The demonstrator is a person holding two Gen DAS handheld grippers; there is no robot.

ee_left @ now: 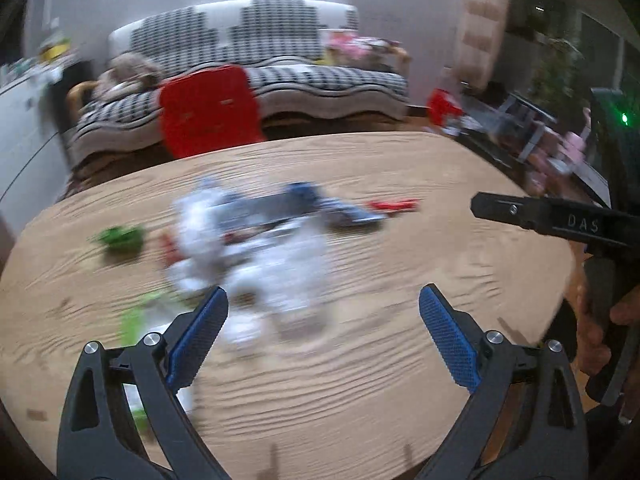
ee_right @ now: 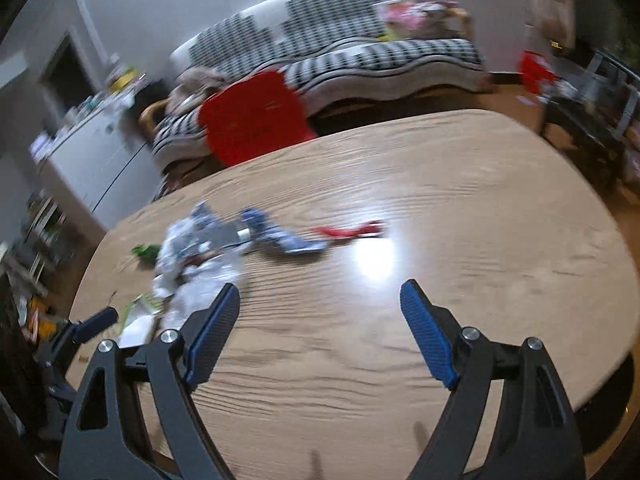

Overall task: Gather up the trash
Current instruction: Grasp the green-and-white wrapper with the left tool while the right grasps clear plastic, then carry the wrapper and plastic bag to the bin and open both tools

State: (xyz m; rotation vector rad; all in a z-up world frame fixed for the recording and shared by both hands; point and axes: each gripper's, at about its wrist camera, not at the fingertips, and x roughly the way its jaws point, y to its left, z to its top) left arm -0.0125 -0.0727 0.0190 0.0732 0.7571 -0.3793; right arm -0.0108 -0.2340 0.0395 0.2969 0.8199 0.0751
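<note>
The trash sits in a loose scatter left of centre on the wooden desk (ee_left: 400, 184), all of it smeared by motion blur. In the left wrist view a crumpled white heap (ee_left: 248, 264) fills the middle of the frame, with a blue-and-grey wrapper (ee_left: 320, 204) running off toward the upper right of it and a red scrap (ee_left: 394, 205) further right, a little apart. A green wad (ee_left: 120, 238) lies at the left edge of the scatter, and a light-green and white piece (ee_left: 134, 320) lies in the lower left, partly hidden behind the left finger. The right wrist view shows the same pile in its left half: white heap (ee_right: 196, 280), blue wrapper (ee_right: 280, 236), red scrap (ee_right: 348, 230).

Judging from this, collection has hardly begun, if at all: every piece in view lies on the desk, and no bin or bag shows in either picture.

The left tongs (ee_left: 324, 300) are spread wide and hold nothing; they hang above the desk with the white heap just ahead between the blue pads (ee_left: 200, 340). Whether the left finger brushes the paper I cannot tell. The right tongs (ee_right: 320, 294) are equally wide and empty, over bare wood to the right of the pile, near a bright glare patch (ee_right: 374, 258).

Beyond the desk stand a red chair (ee_left: 208, 110) and a checked sofa (ee_left: 280, 40).
</note>
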